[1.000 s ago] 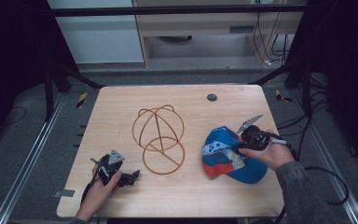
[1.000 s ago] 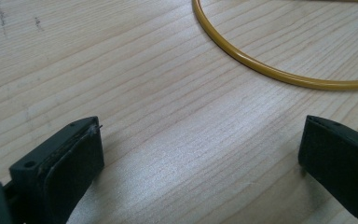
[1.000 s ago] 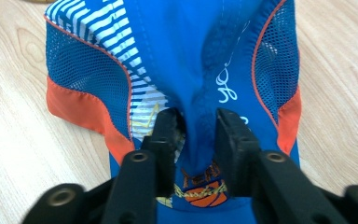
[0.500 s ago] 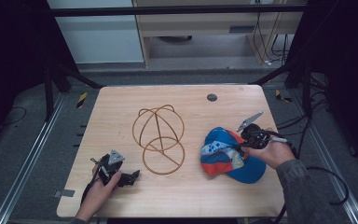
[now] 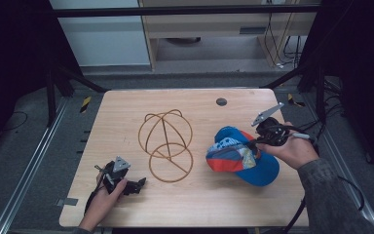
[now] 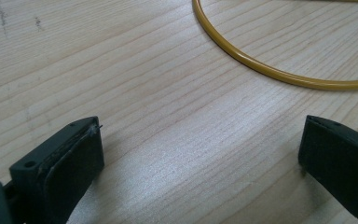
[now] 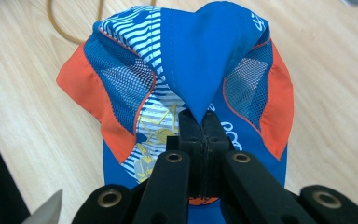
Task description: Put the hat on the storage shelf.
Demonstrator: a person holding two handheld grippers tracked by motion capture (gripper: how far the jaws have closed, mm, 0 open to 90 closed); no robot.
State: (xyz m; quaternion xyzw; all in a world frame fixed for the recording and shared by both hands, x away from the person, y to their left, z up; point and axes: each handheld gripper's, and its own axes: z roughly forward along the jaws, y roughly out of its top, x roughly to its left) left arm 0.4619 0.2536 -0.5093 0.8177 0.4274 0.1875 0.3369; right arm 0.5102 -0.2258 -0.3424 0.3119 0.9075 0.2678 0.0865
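A blue cap point(image 5: 243, 155) with orange panels, white stripes and mesh lies at the table's right side. My right gripper point(image 5: 253, 142) is shut on a pinch of its blue crown fabric point(image 7: 203, 74), which rises in a peak from the jaws in the right gripper view. A yellow wire frame point(image 5: 165, 139) of a dome and a flat ring stands in the middle of the table. My left gripper point(image 5: 139, 185) rests open near the front left edge, its jaws wide apart over bare wood, with the frame's ring point(image 6: 279, 72) just beyond them.
The wooden table point(image 5: 126, 112) has a small dark round disc point(image 5: 221, 102) near its back edge. Metal rails and dark floor surround it. A cable trails from the right gripper off the table's right side.
The right gripper has lifted the pinched crown slightly, and the cap has shifted a little. The left gripper has stayed where it was.
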